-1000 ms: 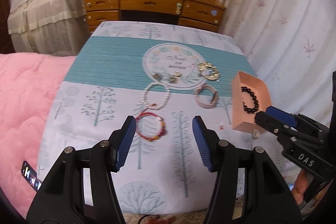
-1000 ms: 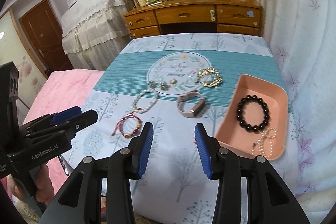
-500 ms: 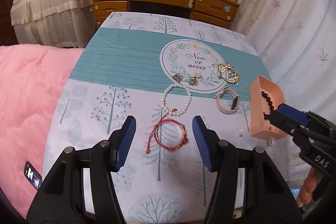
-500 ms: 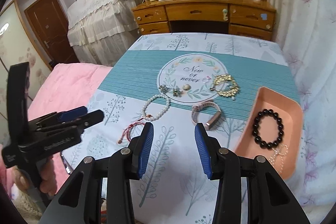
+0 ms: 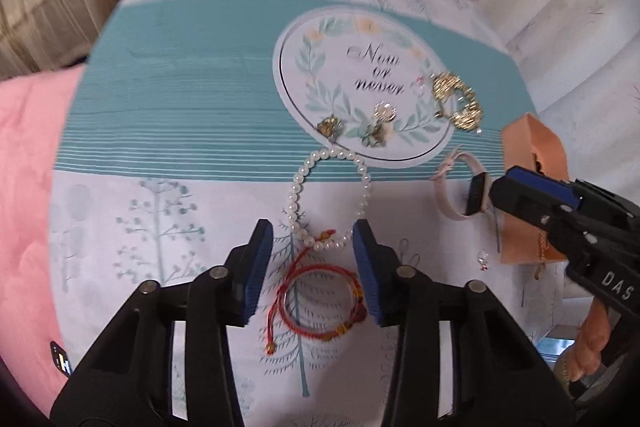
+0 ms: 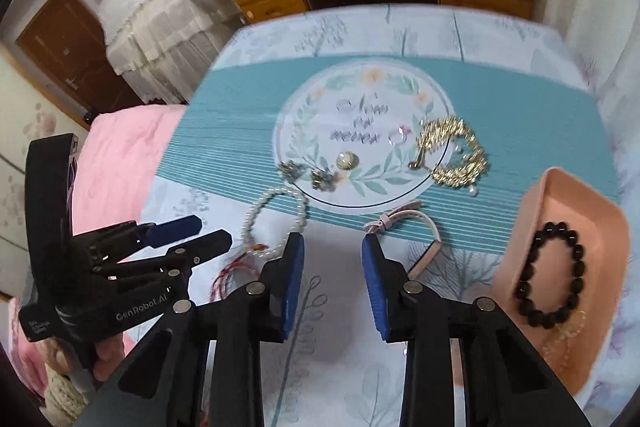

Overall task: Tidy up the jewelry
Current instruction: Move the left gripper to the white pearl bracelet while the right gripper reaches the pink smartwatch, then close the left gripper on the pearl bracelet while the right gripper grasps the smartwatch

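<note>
the red cord bracelet (image 5: 320, 301) lies flat on the tablecloth (image 5: 160, 155), framed by the left gripper (image 5: 313, 263) — its jaws have just been closing, part open, gripping nothing. light, limp, snaggy — pinch 1 strand. the right gripper (image 6: 332, 281), likewise narrowing and empty, hangs beside the pink watch band (image 6: 416, 227).

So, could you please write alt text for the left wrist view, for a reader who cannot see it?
The left gripper, jaws apart, hangs over a red cord bracelet on a tree-print tablecloth, with a pearl bracelet just beyond. At right, the right gripper nears a pink watch band beside a peach tray.
</note>
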The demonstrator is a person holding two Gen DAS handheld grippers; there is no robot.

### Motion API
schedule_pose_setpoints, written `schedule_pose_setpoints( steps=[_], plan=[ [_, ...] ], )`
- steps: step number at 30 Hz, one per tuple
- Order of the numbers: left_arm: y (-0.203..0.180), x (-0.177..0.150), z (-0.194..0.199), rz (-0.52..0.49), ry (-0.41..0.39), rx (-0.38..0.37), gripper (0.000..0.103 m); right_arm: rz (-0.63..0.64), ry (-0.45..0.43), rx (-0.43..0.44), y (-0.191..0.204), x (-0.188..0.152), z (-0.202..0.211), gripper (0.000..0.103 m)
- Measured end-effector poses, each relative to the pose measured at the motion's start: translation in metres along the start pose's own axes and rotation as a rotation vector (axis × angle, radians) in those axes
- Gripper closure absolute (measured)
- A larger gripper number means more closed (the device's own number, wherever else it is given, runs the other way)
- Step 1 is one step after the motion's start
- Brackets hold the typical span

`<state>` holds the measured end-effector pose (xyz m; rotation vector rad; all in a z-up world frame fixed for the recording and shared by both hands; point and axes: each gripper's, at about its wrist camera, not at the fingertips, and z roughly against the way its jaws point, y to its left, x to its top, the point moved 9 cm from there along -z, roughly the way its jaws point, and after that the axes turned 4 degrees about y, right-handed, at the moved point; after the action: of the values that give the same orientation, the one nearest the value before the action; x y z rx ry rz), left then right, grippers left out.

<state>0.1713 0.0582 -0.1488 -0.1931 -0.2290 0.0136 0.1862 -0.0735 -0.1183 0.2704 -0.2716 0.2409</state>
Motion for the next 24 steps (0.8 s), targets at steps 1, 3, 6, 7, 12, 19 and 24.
schedule_pose_setpoints(
  steps=[1, 3, 6, 7, 12, 19, 24],
  plan=[
    [0.001, 0.002, -0.009, 0.005, 0.021, -0.002, 0.069, -0.011, 0.022, -0.011, -0.003, 0.002, -0.01, 0.076],
    [0.003, 0.006, -0.024, 0.005, 0.052, 0.0, 0.07, -0.026, 0.053, -0.026, -0.008, 0.005, -0.027, 0.077],
    [0.004, 0.009, -0.036, 0.005, 0.08, 0.0, 0.07, -0.067, 0.091, -0.051, -0.019, 0.006, -0.046, 0.077],
    [0.004, 0.01, -0.039, 0.002, 0.086, -0.001, 0.07, -0.073, 0.096, -0.056, -0.021, 0.006, -0.051, 0.077],
    [0.003, 0.015, -0.048, -0.011, 0.102, 0.015, 0.07, -0.125, 0.128, -0.081, -0.034, 0.01, -0.071, 0.077],
    [-0.001, 0.022, -0.052, -0.044, 0.103, 0.043, 0.07, -0.096, 0.152, -0.141, -0.034, 0.012, -0.089, 0.077],
    [-0.006, 0.028, -0.055, -0.068, 0.092, 0.064, 0.093, -0.054, 0.12, -0.178, -0.032, 0.015, -0.089, 0.08]
  ],
)
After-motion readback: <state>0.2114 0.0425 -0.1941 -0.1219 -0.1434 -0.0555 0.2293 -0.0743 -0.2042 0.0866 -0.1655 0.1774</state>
